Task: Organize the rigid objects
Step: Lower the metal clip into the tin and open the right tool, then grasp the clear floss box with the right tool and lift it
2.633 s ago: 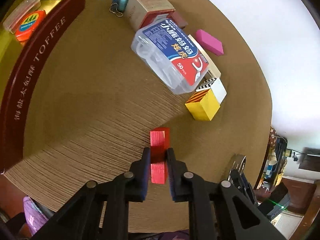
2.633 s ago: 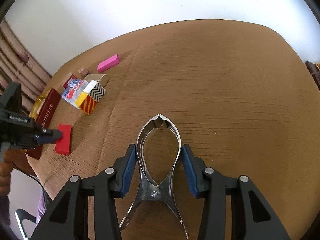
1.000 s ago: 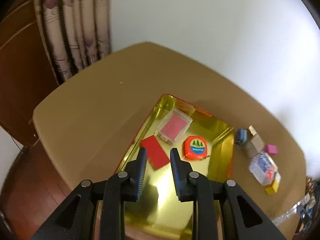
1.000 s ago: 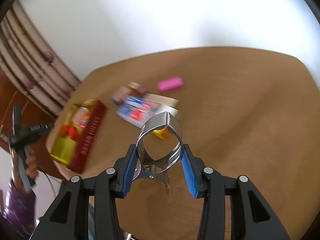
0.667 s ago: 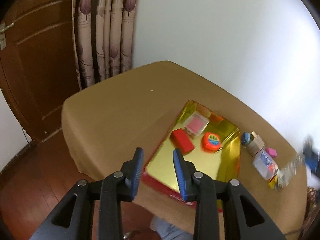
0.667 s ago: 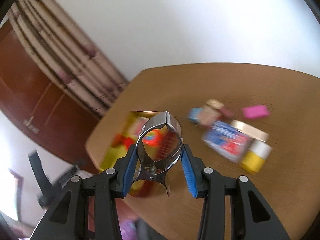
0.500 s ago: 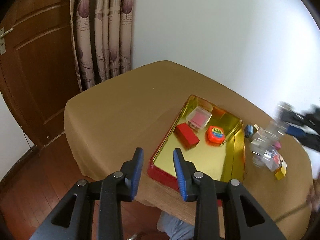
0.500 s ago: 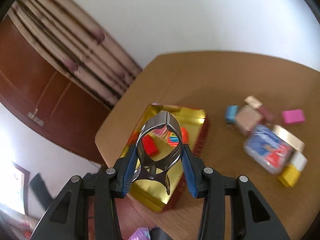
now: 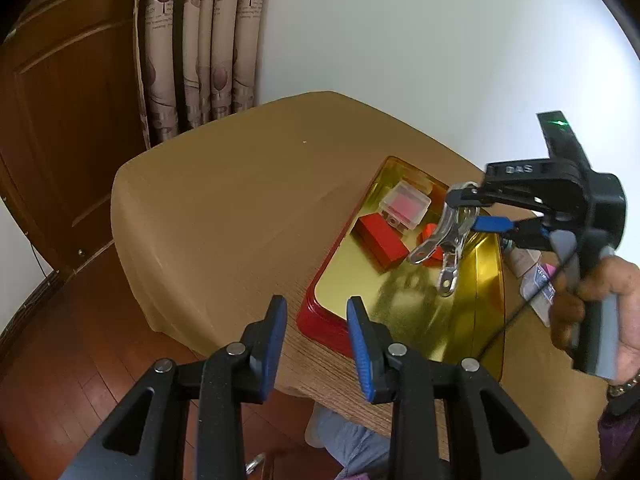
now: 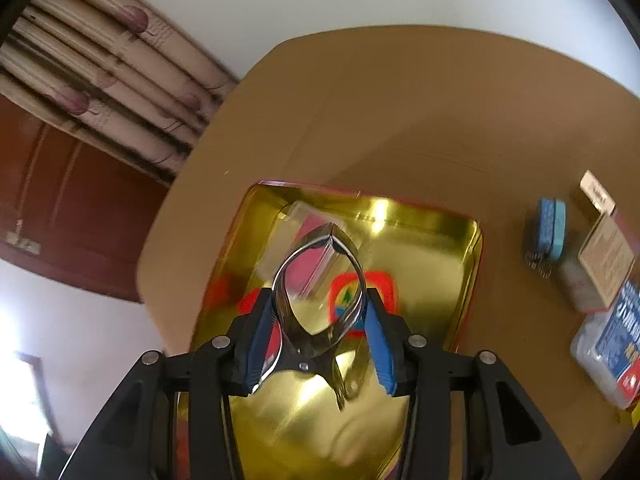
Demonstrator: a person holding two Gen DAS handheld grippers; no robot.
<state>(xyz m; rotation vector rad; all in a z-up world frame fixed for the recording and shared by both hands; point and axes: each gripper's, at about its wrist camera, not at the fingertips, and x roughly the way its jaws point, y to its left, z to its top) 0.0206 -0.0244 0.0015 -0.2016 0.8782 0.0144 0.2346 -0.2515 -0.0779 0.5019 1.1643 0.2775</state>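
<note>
Now, right gripper (image 10: 320,332) carries the metal spring clamp (image 10: 320,300) over the gold tin tray (image 10: 432,232). Blue pads sit against the clamp's bowed flanks on both sides; the jaws are easing apart at this moment, yet the clamp is between them and looks gripped, not dropped. Its long axis runs straight ahead of the gripper, closed nose forward, handle tails trailing back and down under the fingers. The bare gold floor lies directly below and just ahead of the tails. That is the relation that matters: a release here should land it inside the rim, not on the table (image 10: 400,100).

From the left wrist view the same clamp (image 9: 444,240) hangs tilted above the tray (image 9: 404,304), held by the right gripper (image 9: 464,216), with a hand (image 9: 600,312) on its grip. Right hand is plainly the nearer. Left gripper (image 9: 316,344) is empty, fingers apart, hovering back from the tray's near red edge.

Tray contents, ahead of the clamp:
- red block (image 9: 380,240), lying flat
- clear lidded case with pink inside (image 9: 404,204)
- orange tape measure (image 10: 360,292), partly hidden behind the clamp

Off to the right gripper's right, on the table: blue case (image 10: 552,228), cardboard box (image 10: 604,256), clear floss-pick tub (image 10: 612,340). Not yet sorted.
</note>
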